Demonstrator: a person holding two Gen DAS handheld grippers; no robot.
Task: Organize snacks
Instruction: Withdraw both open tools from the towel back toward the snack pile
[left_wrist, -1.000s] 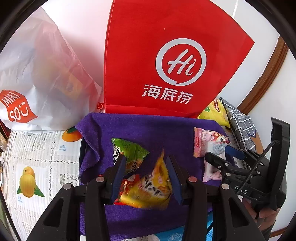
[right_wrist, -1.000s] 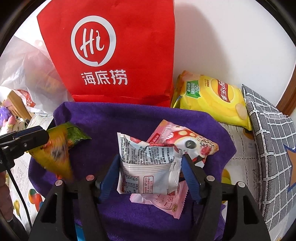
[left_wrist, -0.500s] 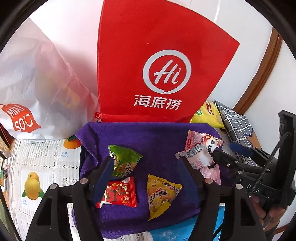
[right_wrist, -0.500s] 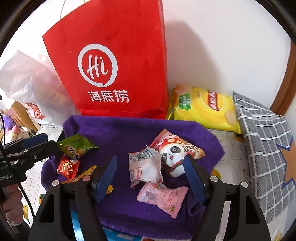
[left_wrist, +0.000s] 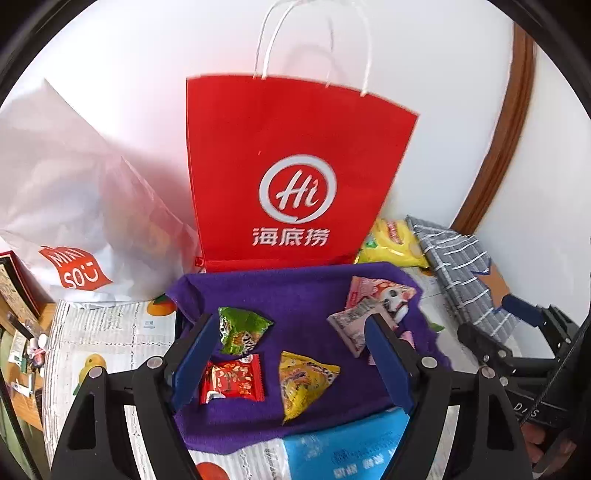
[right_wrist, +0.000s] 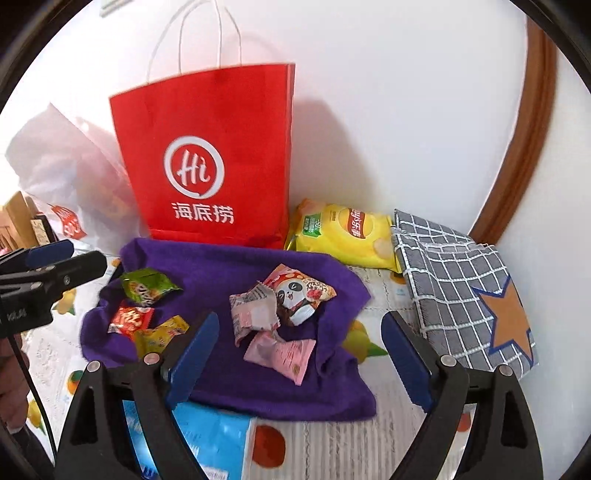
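Purple cloth (left_wrist: 310, 295) on fruit-print tablecloth (left_wrist: 110, 332); white wall (right_wrist: 406, 110); both claws spread, empty.

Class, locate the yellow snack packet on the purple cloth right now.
In the left wrist view the yellow snack packet lies flat on the purple cloth near its front edge, just right of the red packet and below the green packet.
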